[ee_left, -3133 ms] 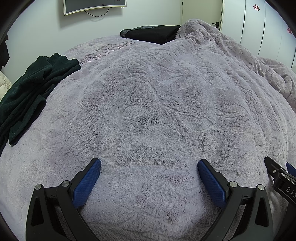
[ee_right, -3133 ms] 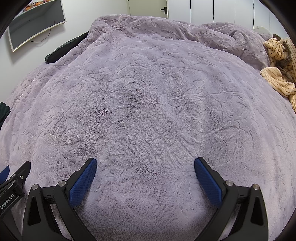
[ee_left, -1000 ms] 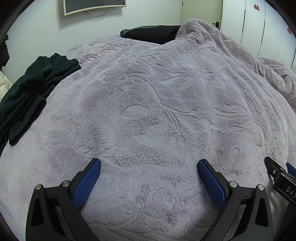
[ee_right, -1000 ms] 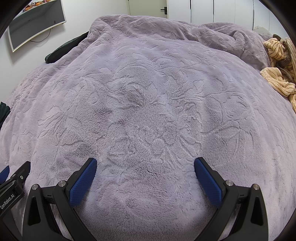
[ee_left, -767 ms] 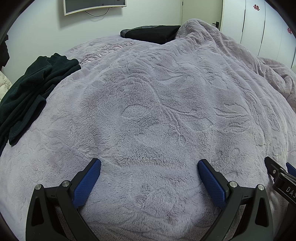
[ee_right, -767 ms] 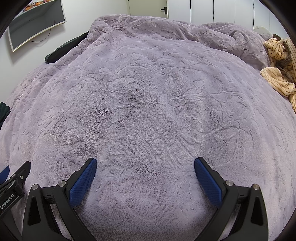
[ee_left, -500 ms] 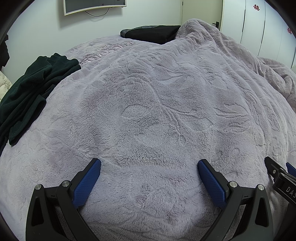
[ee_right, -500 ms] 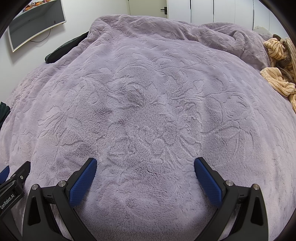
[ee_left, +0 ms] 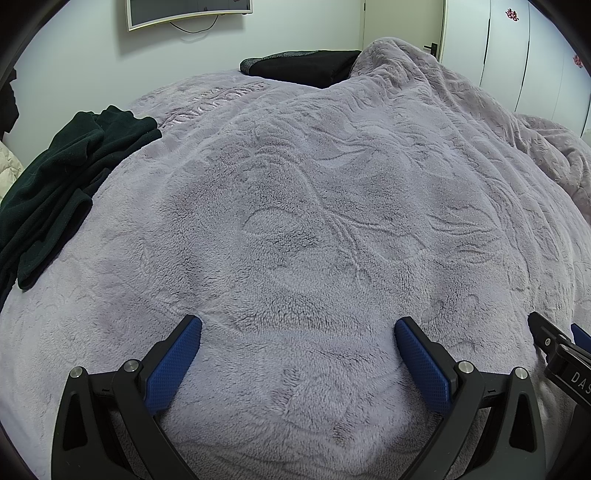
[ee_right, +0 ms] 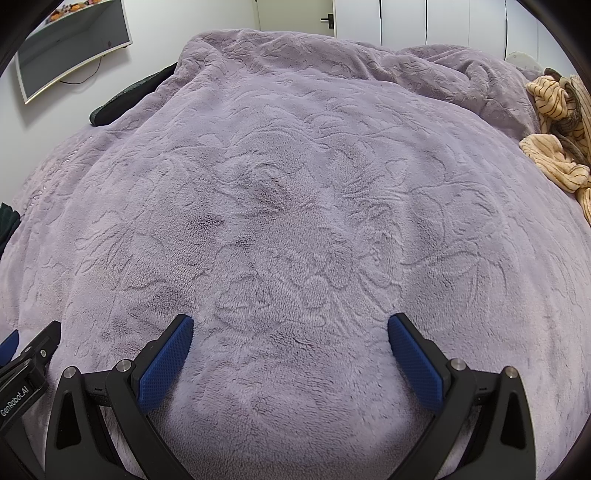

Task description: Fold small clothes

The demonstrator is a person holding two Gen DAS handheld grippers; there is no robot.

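A dark green garment (ee_left: pixel 55 177) lies crumpled at the far left of the lilac plush bedspread (ee_left: pixel 314 192) in the left wrist view. An orange striped garment (ee_right: pixel 557 129) is bunched at the right edge of the bedspread (ee_right: pixel 295 184) in the right wrist view. My left gripper (ee_left: pixel 297 332) rests low over the spread, open, with nothing between its blue pads (ee_left: pixel 173 363). My right gripper (ee_right: pixel 290 330) is likewise open and empty, blue pads (ee_right: pixel 415 363) wide apart. Both grippers sit side by side, far from either garment.
A black cushion or cloth (ee_left: pixel 306 68) lies at the far end of the bed. A wall-mounted screen (ee_left: pixel 188 11) hangs behind it. White wardrobe doors (ee_left: pixel 517 48) and a door stand at the back right. The duvet is bunched into folds (ee_right: pixel 443 74) at the far right.
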